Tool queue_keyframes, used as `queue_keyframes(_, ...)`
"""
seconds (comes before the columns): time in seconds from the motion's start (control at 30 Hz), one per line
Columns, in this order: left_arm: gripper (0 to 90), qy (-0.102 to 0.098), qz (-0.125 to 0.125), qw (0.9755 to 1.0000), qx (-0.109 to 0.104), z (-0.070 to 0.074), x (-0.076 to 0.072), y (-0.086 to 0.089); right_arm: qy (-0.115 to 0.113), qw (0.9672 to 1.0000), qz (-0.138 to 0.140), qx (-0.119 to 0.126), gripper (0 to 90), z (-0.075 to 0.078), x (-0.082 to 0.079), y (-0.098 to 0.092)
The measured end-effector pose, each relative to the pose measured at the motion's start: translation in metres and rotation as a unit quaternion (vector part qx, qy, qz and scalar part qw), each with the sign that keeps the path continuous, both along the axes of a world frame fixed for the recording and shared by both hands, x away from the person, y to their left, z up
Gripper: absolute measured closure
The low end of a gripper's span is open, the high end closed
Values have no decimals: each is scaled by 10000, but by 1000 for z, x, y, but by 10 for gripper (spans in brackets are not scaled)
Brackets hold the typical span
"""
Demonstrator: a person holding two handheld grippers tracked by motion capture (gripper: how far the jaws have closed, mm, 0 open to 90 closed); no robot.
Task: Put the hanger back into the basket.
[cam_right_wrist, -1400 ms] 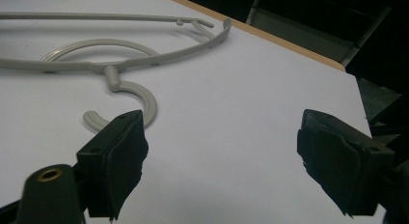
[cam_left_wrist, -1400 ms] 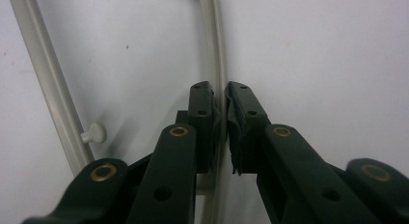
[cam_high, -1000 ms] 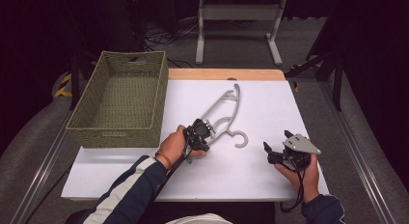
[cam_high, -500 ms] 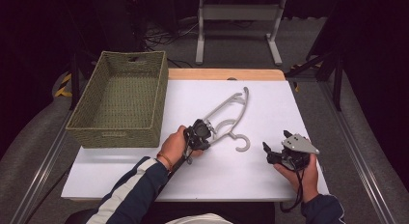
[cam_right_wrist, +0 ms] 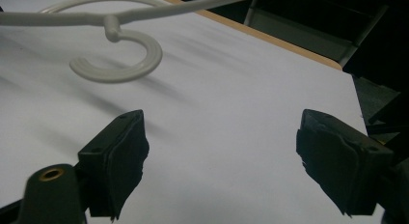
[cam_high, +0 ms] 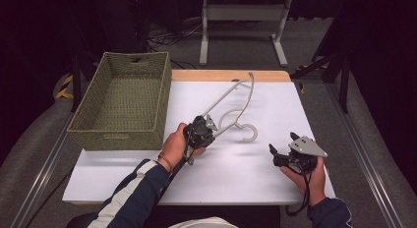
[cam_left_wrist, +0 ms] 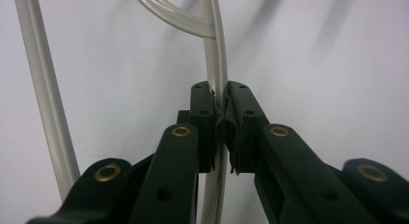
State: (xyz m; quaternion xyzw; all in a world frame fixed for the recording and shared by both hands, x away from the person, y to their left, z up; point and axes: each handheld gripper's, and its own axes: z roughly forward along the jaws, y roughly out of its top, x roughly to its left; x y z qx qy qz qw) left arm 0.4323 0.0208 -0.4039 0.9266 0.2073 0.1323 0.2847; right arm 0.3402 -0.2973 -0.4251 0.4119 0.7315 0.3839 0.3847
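1. Nearest to the person's edge of the white desk (cam_high: pixel 236 179), the right tool (cam_high: pixel 281 150) sits in the right hand (cam_high: pixel 307 176), low over the surface and well to the right of the hanger's hook. Its jaws stand wide apart with only bare desk between them, as the right gripper view shows (cam_right_wrist: pixel 224 161).

2. A little farther in, the left hand (cam_high: pixel 174 144) holds the left tool (cam_high: pixel 209 127) just beside the hanger's near end. Its jaws have just been closing and are now clamped narrow on one thin bar of the hanger, the pads (cam_left_wrist: pixel 241 122) pressing the bar from both sides in the left gripper view.

3. The pale grey plastic hanger (cam_high: pixel 236 102) runs from that grip away toward the far edge of the desk. Its near end is lifted in the tool, and its hook (cam_high: pixel 248 134) curls out on the side toward the right tool, close above the desk. In the right gripper view the hook (cam_right_wrist: pixel 120 64) hangs just over its own shadow.

4. Left of the hanger, close to the left hand, stands a woven green basket (cam_high: pixel 162 100), rectangular and open at the top. Its inside shows only the woven floor (cam_high: pixel 123 102); nothing lies in it. The hanger is outside it, apart from its right wall.

5. Beyond the hanger, the desk's wooden far edge (cam_high: pixel 221 75) shows.
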Motion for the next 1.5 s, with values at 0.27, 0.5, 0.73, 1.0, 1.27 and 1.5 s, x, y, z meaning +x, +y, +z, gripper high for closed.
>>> queue_keyframes(0.27, 826, -285, 89, 9988, -388, 25, -5, 12, -25, 10000, 11, 38, 183, 0, 0, 0)
queue_keyframes(0.5, 826, -407, 66, 9974, -586, 39, -10, 18, -25, 10000, 30, 32, 183, 0, 0, 1)
queue_keyframes(0.73, 826, -551, 82, 9956, -754, 56, -14, 22, -18, 10000, 40, 13, 183, -1, 0, 2)
queue_keyframes(1.0, 826, -648, 208, 9922, -1039, 79, -10, 31, -12, 10000, 24, 26, 182, -1, 0, 1)
queue_keyframes(1.27, 826, -715, 372, 9898, -1177, 100, -5, 45, 4, 10000, 34, 14, 182, -2, 1, 2)
queue_keyframes(1.5, 826, -730, 492, 9897, -1129, 114, 1, 58, -8, 10000, 46, -8, 182, -2, 1, 2)
